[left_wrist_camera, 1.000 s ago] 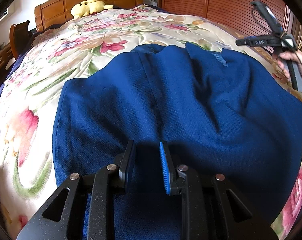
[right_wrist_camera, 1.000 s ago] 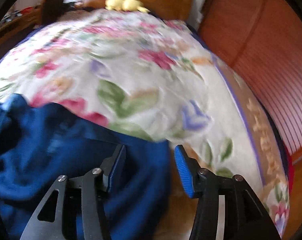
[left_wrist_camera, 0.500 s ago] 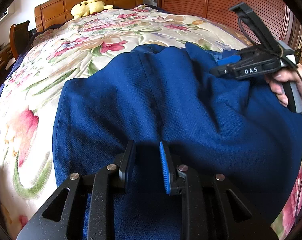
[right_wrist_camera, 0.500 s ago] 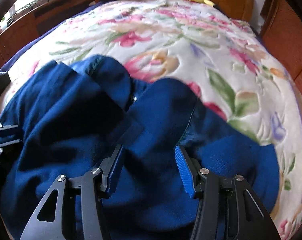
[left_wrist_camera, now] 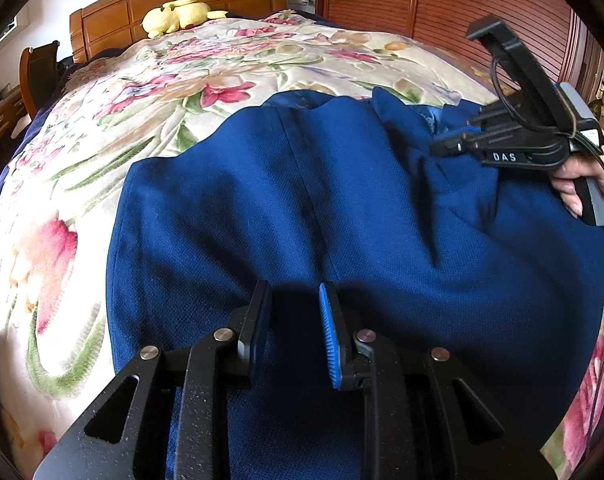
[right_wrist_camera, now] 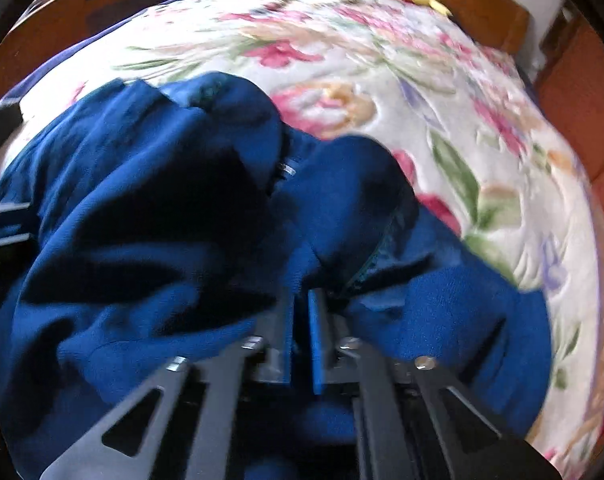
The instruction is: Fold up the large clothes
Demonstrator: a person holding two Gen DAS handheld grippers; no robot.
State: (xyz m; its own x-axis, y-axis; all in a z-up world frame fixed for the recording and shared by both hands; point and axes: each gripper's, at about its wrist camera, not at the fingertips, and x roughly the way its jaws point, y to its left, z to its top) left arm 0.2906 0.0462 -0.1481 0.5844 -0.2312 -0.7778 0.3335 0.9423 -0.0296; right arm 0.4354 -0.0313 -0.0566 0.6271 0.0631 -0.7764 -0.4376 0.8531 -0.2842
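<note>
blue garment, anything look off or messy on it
Yes: the garment lies smooth on its left, but its right side is bunched into overlapping folds where the right gripper has closed on the cloth. No damage shows.

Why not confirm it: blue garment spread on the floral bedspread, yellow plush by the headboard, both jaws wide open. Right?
Not quite. The right gripper has its jaws nearly shut on the blue garment, per the right wrist view. The left gripper is open; the rest holds.

- Bed (left_wrist_camera: pixel 102 184) with floral cover and wooden headboard (left_wrist_camera: pixel 174 8).
- Blue garment (left_wrist_camera: pixel 341 208) spread across its near half.
- Yellow plush (left_wrist_camera: pixel 178 16) by the headboard.
</note>
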